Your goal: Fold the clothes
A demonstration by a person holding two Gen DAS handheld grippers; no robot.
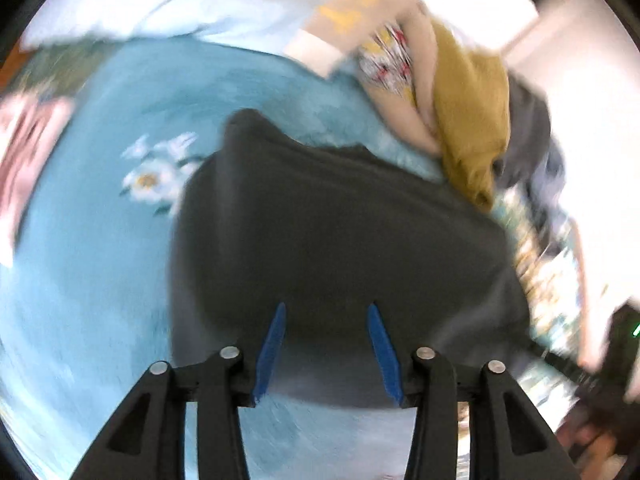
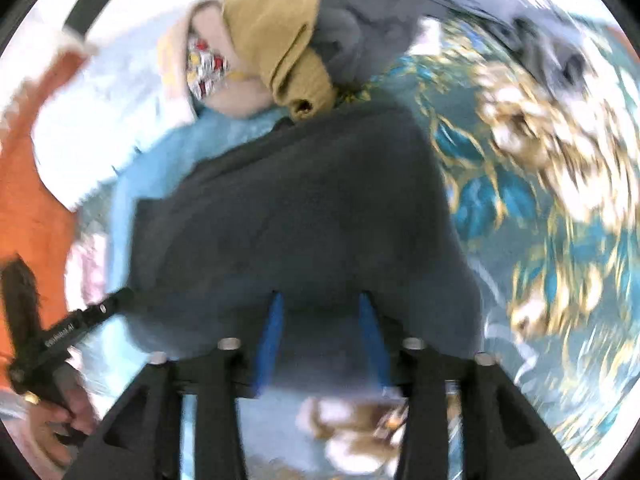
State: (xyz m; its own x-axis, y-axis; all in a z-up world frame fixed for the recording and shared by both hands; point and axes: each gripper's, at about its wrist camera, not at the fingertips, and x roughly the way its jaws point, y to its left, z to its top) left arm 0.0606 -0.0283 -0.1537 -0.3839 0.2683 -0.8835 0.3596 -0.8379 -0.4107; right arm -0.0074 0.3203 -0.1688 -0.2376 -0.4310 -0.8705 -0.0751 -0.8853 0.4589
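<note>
A dark grey garment [image 1: 340, 232] lies spread on a light blue blanket [image 1: 92, 264]; it also shows in the right wrist view [image 2: 296, 208]. My left gripper [image 1: 327, 309] is open, its blue fingers [image 1: 276, 340] apart over the garment's near edge, holding nothing. My right gripper [image 2: 319, 300] is open too, its blue fingers [image 2: 370, 332] apart over the garment's near edge. Both views are motion-blurred. The left gripper's handle and the hand holding it [image 2: 52, 344] show at the lower left of the right wrist view.
A heap of clothes lies beyond the garment: a mustard piece [image 1: 472, 120], a beige piece with a patterned print [image 1: 392, 60] and a grey-blue piece [image 2: 380, 12]. A teal and gold patterned cover [image 2: 540, 200] is at the right. An orange surface [image 2: 32, 184] is at the left.
</note>
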